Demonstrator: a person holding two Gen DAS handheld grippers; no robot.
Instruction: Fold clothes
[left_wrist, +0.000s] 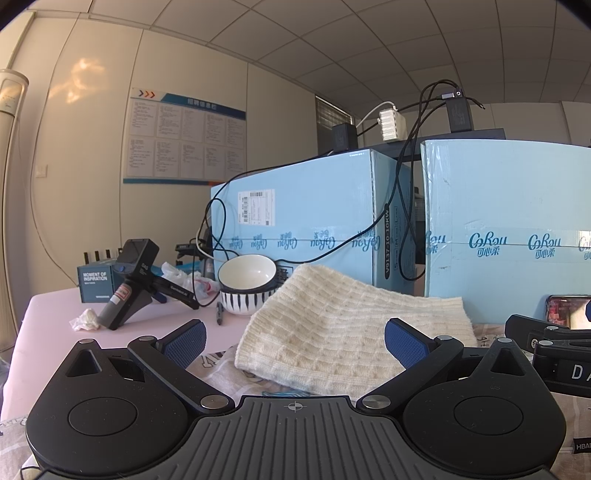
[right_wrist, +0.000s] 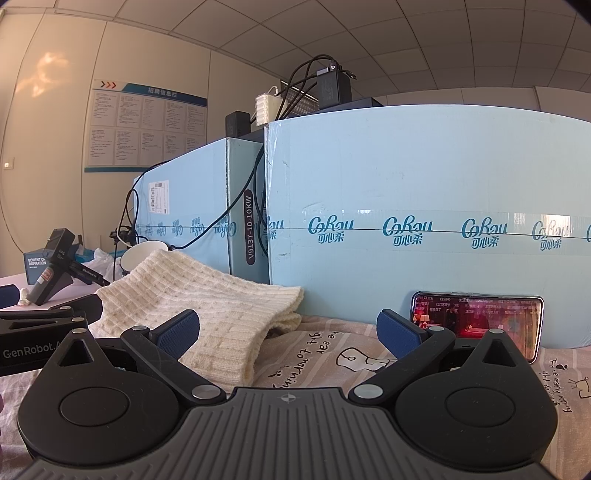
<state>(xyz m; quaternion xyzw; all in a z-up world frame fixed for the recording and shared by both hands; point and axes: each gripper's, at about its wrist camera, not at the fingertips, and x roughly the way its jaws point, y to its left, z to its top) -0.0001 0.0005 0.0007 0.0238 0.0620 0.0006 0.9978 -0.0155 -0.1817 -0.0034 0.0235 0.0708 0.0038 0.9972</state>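
Observation:
A folded cream knitted sweater (left_wrist: 354, 328) lies on the patterned cloth-covered table, its far end propped up against a bowl. It also shows in the right wrist view (right_wrist: 207, 306), left of centre. My left gripper (left_wrist: 295, 341) is open and empty, its blue pads on either side of the sweater's near edge, just short of it. My right gripper (right_wrist: 290, 336) is open and empty, to the right of the sweater's near corner. The left gripper's body shows at the left edge of the right wrist view (right_wrist: 44, 325).
Two light blue cardboard boxes (left_wrist: 314, 221) (right_wrist: 424, 221) stand close behind with cables over them. A black-and-white bowl (left_wrist: 247, 284), a spare gripper on a stand (left_wrist: 136, 280), crumpled tissue (left_wrist: 85, 319) and a small box (left_wrist: 96, 282) sit at left. A lit phone (right_wrist: 476, 321) leans on the right box.

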